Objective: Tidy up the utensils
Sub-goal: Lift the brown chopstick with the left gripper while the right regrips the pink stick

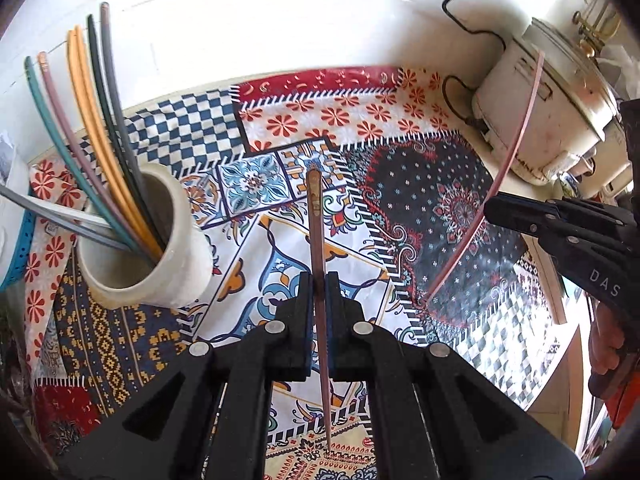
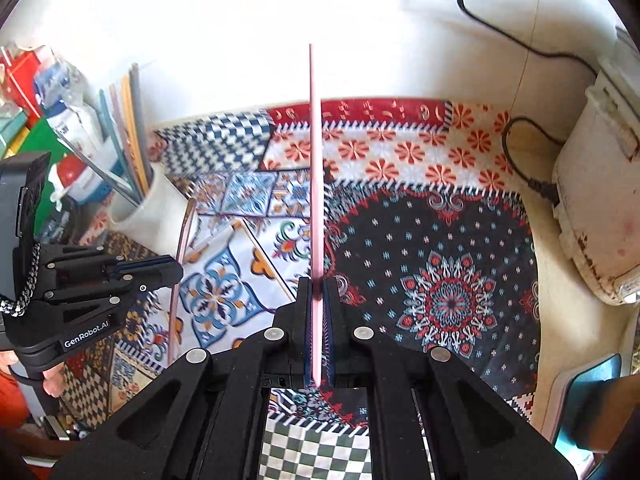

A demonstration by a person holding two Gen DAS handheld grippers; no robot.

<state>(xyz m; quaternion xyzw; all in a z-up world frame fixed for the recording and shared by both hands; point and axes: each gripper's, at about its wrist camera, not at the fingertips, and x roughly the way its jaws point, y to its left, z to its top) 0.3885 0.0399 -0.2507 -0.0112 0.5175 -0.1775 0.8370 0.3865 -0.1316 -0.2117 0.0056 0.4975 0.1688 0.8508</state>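
The left gripper (image 1: 319, 280) is squeezed shut on a thin brown wooden chopstick (image 1: 316, 216). The stick runs straight up between the black jaws, and its blunt top end sticks out past them. It hangs in the air above the patchwork cloth with many patterns (image 1: 420, 208), to the right of the round white pottery cup (image 1: 168, 272).

The right gripper (image 2: 319, 284) is squeezed shut on a long thin pink plastic chopstick (image 2: 315, 152). This stick also stands up between the jaws, above the same cloth, farther right of the cup.

The cup holds a bunch of long coloured chopsticks (image 1: 92, 120) in teal, mauve, orange, dark green and grey. They lean out to the left.

Only the left wrist view looks into the cup's mouth. Only the right wrist view shows boxes and bottles (image 2: 52, 120) behind the cup. A dirty white rice cooker (image 1: 544, 112) sits far right of the cup, with a black cord (image 1: 472, 32).
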